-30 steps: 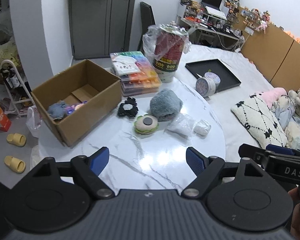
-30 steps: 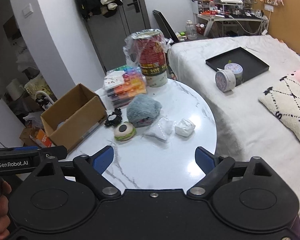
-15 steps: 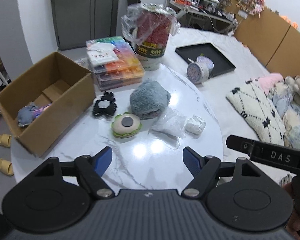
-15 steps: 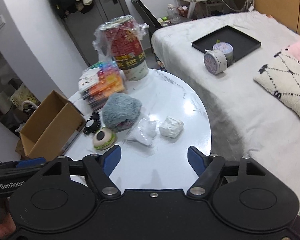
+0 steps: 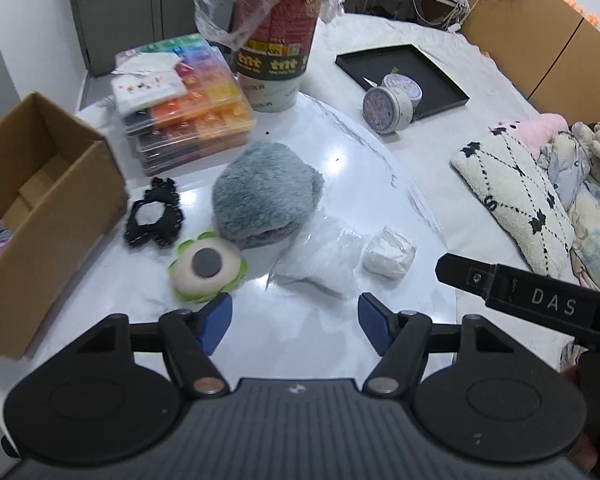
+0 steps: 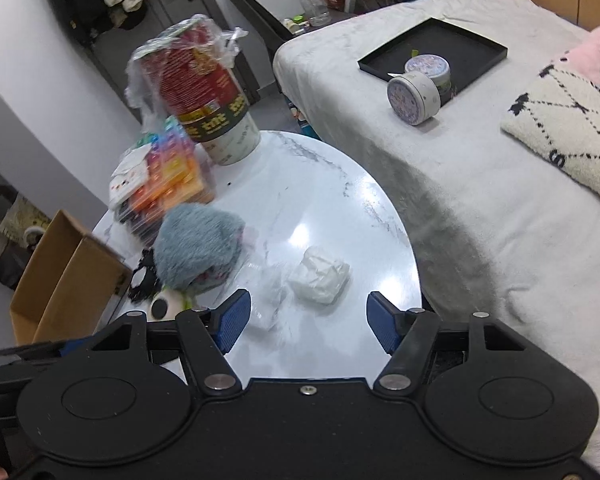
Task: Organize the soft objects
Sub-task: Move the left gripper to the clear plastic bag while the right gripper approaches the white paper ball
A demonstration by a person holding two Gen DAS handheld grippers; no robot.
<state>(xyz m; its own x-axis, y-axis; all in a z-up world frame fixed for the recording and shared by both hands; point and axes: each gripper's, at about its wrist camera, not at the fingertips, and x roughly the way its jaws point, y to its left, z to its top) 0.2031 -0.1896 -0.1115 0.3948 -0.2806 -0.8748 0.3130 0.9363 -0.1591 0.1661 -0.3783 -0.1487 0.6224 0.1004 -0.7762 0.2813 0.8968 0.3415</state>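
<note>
Both tongs over the marble desk, each with nothing between its blue pads.

The round white desk (image 5: 340, 152) is the landmark: a bed (image 6: 480, 208) runs along its right edge, and an open cardboard box (image 5: 48, 208) sits at its left edge. At the desk's far side stand a red tub (image 5: 276, 40) wrapped in plastic and a stack of coloured bead cases (image 5: 188, 120). Mid-desk lie a grey fluffy plush (image 5: 266, 200), a clear plastic bag (image 5: 320, 260), a black scrunchie (image 5: 154, 216), a green-edged round plush (image 5: 206, 266) and a small white wad (image 5: 388, 256). The left tongs (image 5: 294, 318) and right tongs (image 6: 308, 320) stand partly open, having just been closing, holding nothing.
</note>
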